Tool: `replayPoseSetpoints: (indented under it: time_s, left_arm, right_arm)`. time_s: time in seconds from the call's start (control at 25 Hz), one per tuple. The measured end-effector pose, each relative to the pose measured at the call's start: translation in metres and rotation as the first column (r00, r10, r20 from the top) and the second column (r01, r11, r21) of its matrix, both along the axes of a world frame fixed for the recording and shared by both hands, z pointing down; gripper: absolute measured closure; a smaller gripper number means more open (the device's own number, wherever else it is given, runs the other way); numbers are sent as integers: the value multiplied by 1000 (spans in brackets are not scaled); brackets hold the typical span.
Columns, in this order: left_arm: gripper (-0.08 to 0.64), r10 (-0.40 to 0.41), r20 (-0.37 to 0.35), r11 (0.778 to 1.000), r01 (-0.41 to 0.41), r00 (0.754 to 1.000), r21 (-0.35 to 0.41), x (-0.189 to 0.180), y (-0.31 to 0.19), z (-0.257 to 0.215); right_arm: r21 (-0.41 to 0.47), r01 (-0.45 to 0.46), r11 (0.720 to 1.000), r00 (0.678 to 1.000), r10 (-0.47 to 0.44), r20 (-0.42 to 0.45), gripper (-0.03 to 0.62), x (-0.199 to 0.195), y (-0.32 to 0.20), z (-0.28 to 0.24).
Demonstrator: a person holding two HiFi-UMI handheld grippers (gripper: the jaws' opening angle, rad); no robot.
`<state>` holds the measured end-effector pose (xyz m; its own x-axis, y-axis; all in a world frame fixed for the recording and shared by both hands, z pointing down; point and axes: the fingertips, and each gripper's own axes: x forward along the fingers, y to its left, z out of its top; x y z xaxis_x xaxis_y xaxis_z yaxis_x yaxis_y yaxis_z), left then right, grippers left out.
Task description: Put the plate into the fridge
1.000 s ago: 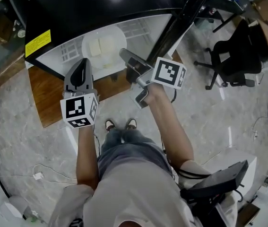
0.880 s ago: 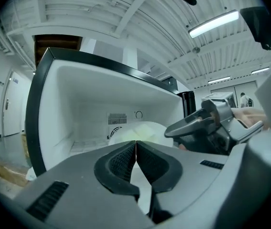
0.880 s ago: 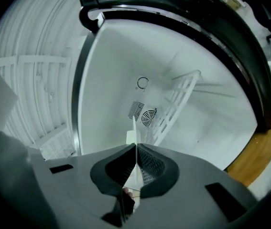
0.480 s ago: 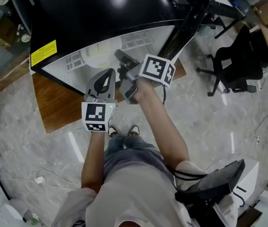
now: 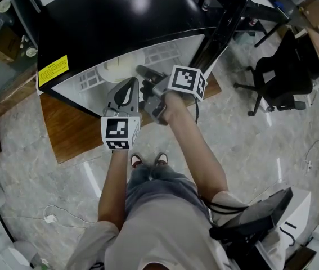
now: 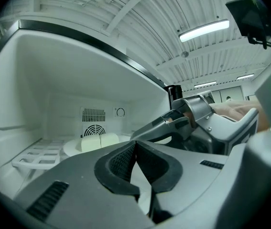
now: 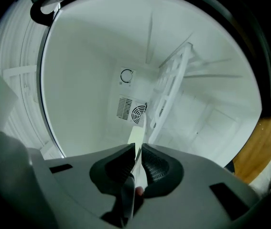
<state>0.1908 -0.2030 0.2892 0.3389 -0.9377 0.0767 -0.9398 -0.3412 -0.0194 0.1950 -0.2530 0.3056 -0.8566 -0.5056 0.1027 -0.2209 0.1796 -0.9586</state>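
Observation:
The white plate (image 6: 75, 148) with two pale blocks of food (image 6: 99, 141) lies on the white shelf inside the open fridge (image 5: 120, 21). Only its near edge shows in the head view, under the fridge's black top (image 5: 114, 66). My right gripper (image 5: 140, 72) reaches into the opening and is shut on the plate's rim (image 7: 136, 138), which shows edge-on between its pads. Its jaws have just been opening a little, and the rim still fills the narrow gap. My left gripper (image 5: 127, 86) hovers level just outside the opening, left of the right one (image 6: 173, 125), shut and holding nothing.
A fan vent (image 7: 134, 112) and a slotted white shelf (image 7: 171, 89) are at the back of the fridge. The fridge stands on a wooden board (image 5: 75, 122). The dark edge of the open door (image 5: 215, 32) rises at the right. An office chair (image 5: 283, 66) is farther right.
My left gripper has moved right, close beside the right one at the fridge opening. The plate now lies deeper under the fridge top, so less of it shows from above.

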Motion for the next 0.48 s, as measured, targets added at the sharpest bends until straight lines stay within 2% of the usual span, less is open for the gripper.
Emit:
replayPoseSetpoints:
  time_s: [0.2, 0.28, 0.4, 0.48]
  left_arm:
    - [541, -12, 3, 1000, 12, 1000, 8, -12, -5, 0]
    - [541, -29, -4, 1000, 29, 1000, 6, -20, -10, -2]
    - [541, -50, -15, 999, 50, 999, 4, -30, -20, -5]
    - [541, -58, -11, 998, 58, 998, 6, -34, -24, -8]
  right_arm:
    - [3, 31, 1000, 999, -31, 32, 563, -4, 10, 0]
    - [29, 36, 999, 999, -36, 22, 563, -3, 14, -3]
    - [161, 42, 986, 998, -32, -62, 563, 2, 18, -16]
    - [313, 82, 946, 976, -13, -217, 563, 1, 19, -22]
